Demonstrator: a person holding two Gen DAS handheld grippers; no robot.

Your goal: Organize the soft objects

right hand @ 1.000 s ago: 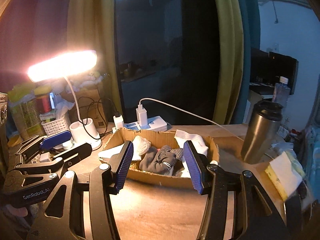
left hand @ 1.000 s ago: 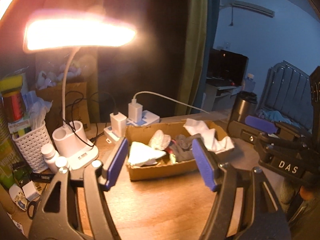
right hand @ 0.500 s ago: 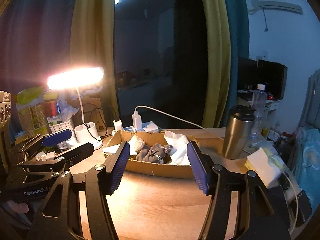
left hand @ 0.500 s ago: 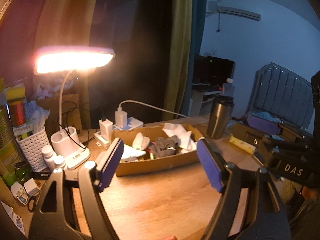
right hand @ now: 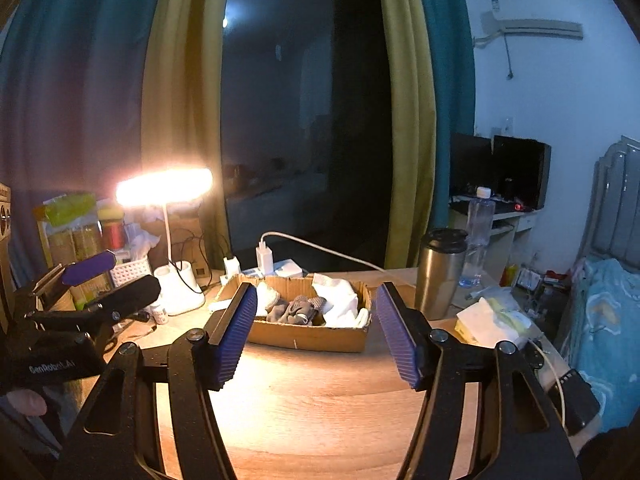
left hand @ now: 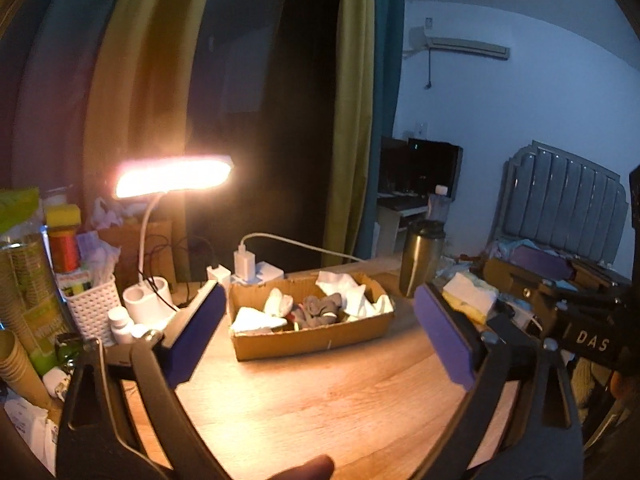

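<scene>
1. The left wrist view alone shows paper cups (left hand: 16, 360) stacked at the far left; the right wrist view alone shows a clear water bottle (right hand: 478, 236) behind the steel tumbler (right hand: 440, 272).
2. A white basket (left hand: 94, 306) holds packets.
3. The cardboard box (left hand: 312, 336) on the tabletop (left hand: 320, 408) holds white cloths (left hand: 352, 296) and grey socks (left hand: 320, 308).
4. The left gripper (left hand: 320, 340) is opening, its jaws wide with nothing between them.
5. The right gripper (right hand: 316, 336) is also opening and empty, well short of the box.
</scene>
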